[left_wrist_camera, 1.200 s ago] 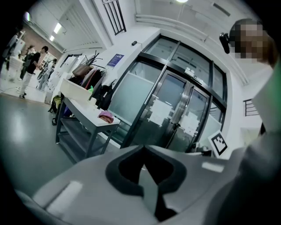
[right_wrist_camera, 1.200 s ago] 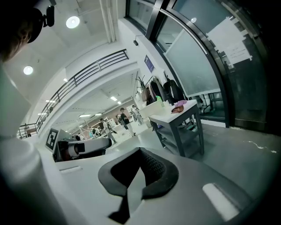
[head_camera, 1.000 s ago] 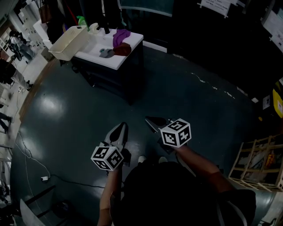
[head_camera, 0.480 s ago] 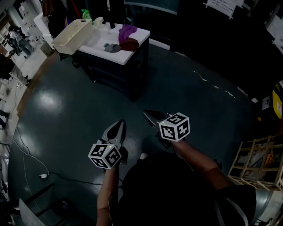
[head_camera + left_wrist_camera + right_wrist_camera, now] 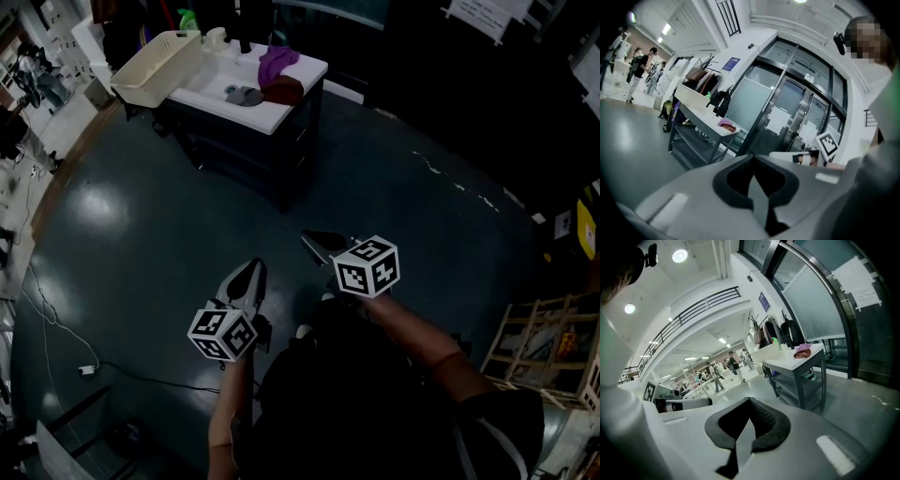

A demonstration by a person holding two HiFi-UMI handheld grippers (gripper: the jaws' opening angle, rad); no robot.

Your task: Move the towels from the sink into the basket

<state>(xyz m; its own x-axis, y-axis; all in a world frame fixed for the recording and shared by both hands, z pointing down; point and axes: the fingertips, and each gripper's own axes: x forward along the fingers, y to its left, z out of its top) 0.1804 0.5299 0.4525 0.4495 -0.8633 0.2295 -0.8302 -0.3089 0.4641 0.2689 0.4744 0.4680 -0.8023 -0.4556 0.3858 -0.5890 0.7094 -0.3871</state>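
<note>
Head view: left gripper (image 5: 249, 274) and right gripper (image 5: 319, 242) both have jaws together, empty. The towels (image 5: 277, 77) lie in the sink (image 5: 262, 112) well ahead, with the basket (image 5: 157, 67) ahead-left. Arriving with jaws closed could shove the towels over the edge.

Far ahead of the left gripper (image 5: 252, 265) and the right gripper (image 5: 307, 236), we see the towels (image 5: 275, 64) only as small lumps on the sink top (image 5: 277, 114). We cannot make out any basin. Right of the right gripper, a wooden frame (image 5: 548, 300) runs off the edge.
</note>
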